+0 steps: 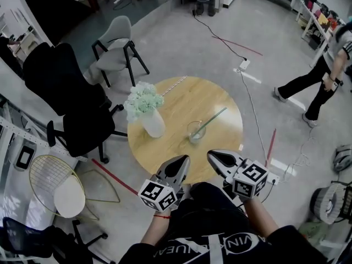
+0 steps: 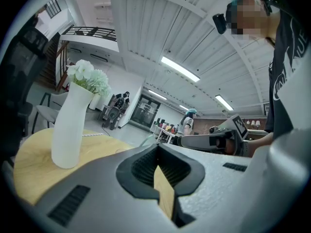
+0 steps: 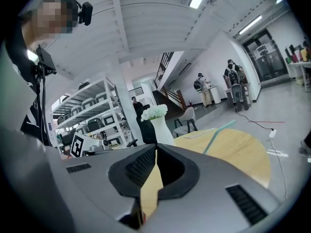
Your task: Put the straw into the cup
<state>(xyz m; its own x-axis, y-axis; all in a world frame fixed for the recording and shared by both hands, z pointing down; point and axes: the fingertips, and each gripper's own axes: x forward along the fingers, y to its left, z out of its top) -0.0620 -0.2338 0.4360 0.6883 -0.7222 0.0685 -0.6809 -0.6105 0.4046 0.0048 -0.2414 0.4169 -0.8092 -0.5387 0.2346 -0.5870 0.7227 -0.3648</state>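
Note:
A clear glass cup (image 1: 196, 131) stands on the round wooden table (image 1: 181, 100), right of centre. A pale green straw (image 1: 212, 120) leans in it, its top pointing to the far right. In the right gripper view the straw (image 3: 218, 132) rises just above my jaws. My left gripper (image 1: 183, 159) and right gripper (image 1: 212, 154) hover side by side over the table's near edge, short of the cup. Both are shut with nothing between the fingers. The jaws meet at the tips in the left gripper (image 2: 156, 149) and right gripper (image 3: 155, 147) views.
A white vase (image 1: 152, 122) with pale flowers stands left of the cup. A black office chair (image 1: 71, 103), a grey chair (image 1: 115, 43) and a wire chair (image 1: 52, 183) stand left of the table. A person (image 1: 324, 70) walks at the far right. Cables cross the floor.

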